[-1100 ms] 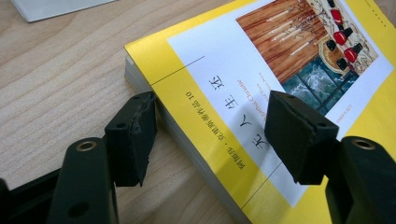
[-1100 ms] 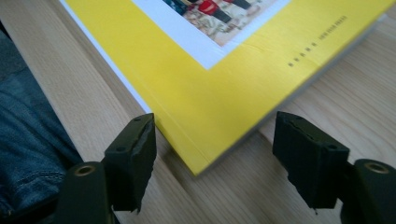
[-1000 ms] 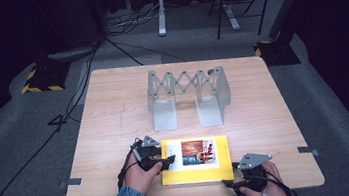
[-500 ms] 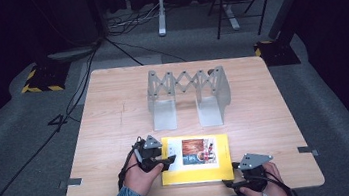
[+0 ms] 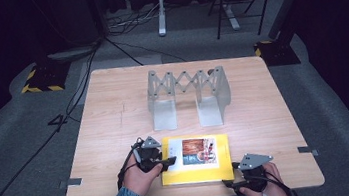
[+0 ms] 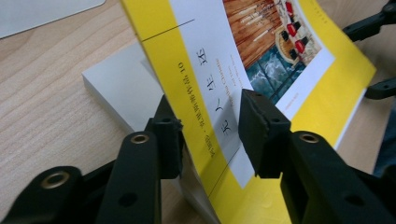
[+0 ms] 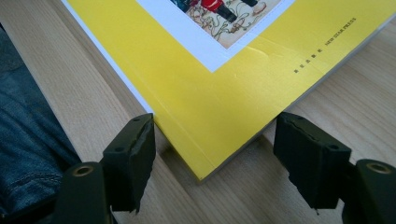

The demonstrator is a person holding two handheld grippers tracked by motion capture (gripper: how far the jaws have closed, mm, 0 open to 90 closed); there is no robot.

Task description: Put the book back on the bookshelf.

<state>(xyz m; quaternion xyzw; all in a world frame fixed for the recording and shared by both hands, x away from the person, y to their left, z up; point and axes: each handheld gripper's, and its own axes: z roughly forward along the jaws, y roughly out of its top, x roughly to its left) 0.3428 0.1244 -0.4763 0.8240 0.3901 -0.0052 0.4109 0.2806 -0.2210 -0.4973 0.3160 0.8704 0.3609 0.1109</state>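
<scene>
The left claw [image 6: 210, 135] has the front cover of the yellow paperback book [image 5: 197, 158] between its jaws, not quite clenched, lifting it off the pale wooden surface [image 5: 114, 115] — the right claw [image 7: 212, 154], spread open at the near corner, should next steady the book.

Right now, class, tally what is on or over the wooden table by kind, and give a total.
Yellow book: 1
Grey metal folding rack: 1
Hand-held tongs: 2, left tongs with the lifted cover between them, right tongs open at the book's near corner
Total: 4
</scene>
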